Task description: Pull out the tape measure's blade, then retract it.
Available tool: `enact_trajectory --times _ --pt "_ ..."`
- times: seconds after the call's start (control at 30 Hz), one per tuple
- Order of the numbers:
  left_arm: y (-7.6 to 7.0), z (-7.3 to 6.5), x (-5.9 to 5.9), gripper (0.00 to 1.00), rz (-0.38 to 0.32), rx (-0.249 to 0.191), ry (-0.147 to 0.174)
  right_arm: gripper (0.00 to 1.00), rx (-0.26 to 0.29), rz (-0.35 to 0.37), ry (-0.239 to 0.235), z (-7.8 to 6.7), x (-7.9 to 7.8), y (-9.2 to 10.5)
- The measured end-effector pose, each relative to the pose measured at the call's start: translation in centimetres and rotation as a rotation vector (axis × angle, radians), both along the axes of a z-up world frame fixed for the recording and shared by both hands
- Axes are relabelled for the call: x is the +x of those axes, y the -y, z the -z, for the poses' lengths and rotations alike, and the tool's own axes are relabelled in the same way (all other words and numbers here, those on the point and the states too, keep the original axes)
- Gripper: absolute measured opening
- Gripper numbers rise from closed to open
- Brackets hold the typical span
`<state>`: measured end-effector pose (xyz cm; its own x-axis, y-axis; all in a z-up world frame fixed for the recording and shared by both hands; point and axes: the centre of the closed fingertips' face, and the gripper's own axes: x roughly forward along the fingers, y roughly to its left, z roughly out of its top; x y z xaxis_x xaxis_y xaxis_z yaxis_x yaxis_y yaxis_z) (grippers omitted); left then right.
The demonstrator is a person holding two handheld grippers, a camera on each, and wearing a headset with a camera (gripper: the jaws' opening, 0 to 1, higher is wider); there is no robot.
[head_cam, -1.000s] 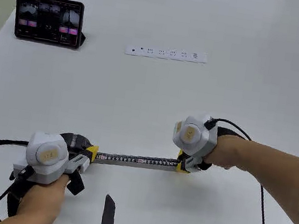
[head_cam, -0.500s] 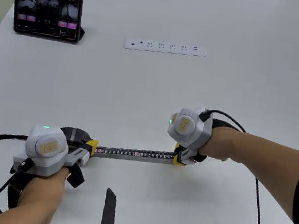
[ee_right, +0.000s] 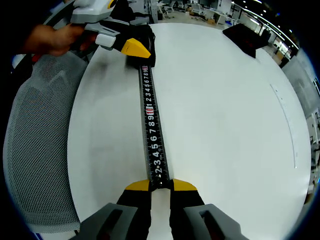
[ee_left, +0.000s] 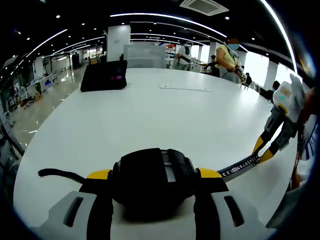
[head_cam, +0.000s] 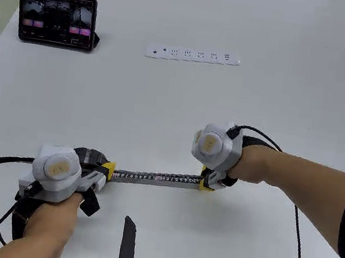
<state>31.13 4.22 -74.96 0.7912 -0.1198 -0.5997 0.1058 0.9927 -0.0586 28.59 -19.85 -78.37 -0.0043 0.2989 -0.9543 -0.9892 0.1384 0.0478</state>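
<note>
Near left on the white worktop (head_cam: 163, 102): tape measure case (ee_left: 152, 172), left gripper (head_cam: 94, 181) jaws closed against both its sides. The blade (ee_right: 150, 115) is partly out and lies flat, long axis left-right, from the case to the right gripper (ee_right: 160, 186), whose jaws are almost shut and pinch the blade's tip end. The case lies dead ahead of the right jaws, along the blade line. My read: to retract, the right gripper goes left along that axis while the left one anchors; off-line travel could twist the blade. Tablet (head_cam: 56, 19) and power strip (head_cam: 192, 55) sit far off, well apart
</note>
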Motion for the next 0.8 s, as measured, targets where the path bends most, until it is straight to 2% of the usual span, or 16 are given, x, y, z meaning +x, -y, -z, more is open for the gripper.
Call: enact_trajectory --times 0.13,0.27,0.37,0.7,0.8 --pt "0.01 0.0 -0.03 0.61 0.0 0.0 -0.004 0.1 -0.001 0.023 -0.01 -0.03 0.01 -0.26" --pt "0.0 0.02 -0.03 0.61 0.0 0.001 -0.004 0.1 -0.002 0.012 -0.007 -0.04 -0.05 -0.38" --pt "0.01 0.01 -0.02 0.61 0.0 0.002 -0.004 0.1 0.008 0.048 -0.015 -0.06 0.06 -0.47" --pt "0.04 0.0 -0.02 0.61 0.005 0.002 -0.005 0.1 0.004 0.027 -0.008 -0.05 0.03 -0.8" --pt "0.05 -0.01 -0.02 0.61 0.004 0.001 -0.017 0.1 0.006 0.028 -0.009 -0.04 0.07 -0.86"
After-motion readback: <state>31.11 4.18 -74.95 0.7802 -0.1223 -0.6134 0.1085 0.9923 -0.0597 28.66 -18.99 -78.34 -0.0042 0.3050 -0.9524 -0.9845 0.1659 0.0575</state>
